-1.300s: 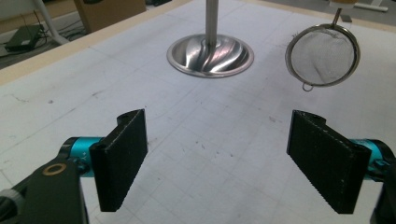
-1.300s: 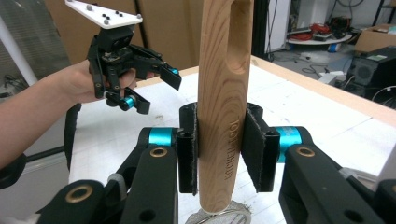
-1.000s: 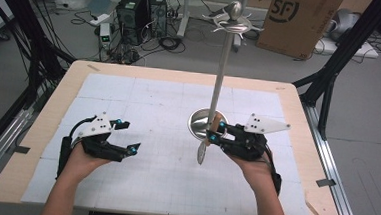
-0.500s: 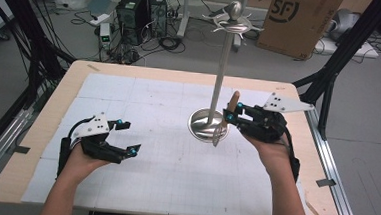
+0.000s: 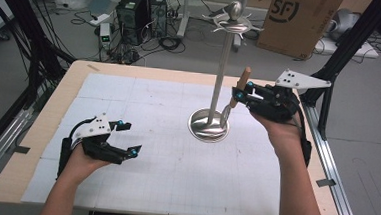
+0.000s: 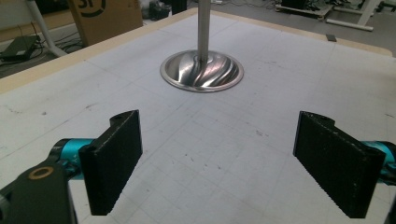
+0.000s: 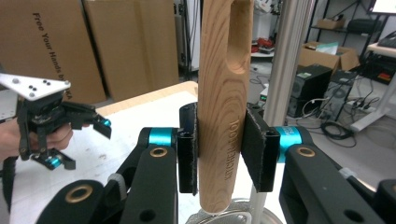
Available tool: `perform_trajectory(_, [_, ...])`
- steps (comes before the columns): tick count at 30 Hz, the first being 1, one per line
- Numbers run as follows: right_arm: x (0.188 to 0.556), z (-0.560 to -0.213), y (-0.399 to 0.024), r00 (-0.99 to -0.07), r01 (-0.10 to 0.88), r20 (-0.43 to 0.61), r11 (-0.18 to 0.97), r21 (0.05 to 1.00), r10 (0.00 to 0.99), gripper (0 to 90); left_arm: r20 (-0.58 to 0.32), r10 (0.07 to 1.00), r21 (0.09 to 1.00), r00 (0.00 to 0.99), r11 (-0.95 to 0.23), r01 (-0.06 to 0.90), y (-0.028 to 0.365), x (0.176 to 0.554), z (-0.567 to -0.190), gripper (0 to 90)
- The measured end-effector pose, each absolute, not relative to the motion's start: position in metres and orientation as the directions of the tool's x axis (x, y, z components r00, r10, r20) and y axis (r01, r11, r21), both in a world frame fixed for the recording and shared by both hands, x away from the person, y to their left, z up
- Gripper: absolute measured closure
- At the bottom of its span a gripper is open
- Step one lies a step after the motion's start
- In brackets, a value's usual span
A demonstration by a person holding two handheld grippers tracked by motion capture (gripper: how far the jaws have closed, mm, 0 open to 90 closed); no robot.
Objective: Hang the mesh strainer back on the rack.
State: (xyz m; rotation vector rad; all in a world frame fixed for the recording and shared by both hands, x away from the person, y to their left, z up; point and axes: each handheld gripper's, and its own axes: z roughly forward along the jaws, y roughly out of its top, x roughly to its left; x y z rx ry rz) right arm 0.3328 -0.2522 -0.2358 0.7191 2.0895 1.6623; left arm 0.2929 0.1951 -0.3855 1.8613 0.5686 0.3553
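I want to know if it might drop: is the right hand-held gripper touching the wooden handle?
Touching. The right gripper view shows both pads pressed against the wooden handle.

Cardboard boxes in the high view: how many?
1: a brown cardboard box with black printed lettering, on the floor beyond the table's far edge, right of the tall metal stand. Others may be out of frame.

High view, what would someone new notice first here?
The tall steel stand rises from its round base mid-table, hooks at the top. Right beside it, the right gripper holds a wooden-handled utensil raised upright. The left gripper rests open near the table's left front.
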Motion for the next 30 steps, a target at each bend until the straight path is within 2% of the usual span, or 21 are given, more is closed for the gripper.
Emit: perform_trajectory(30, [0.38, -0.179, -0.274, -0.7, 0.196, 0.013, 0.175, 0.965, 0.714, 68.9, -0.053, 0.532, 0.939, 0.845, -0.261, 0.224, 0.198, 0.294, -0.389, 16.1])
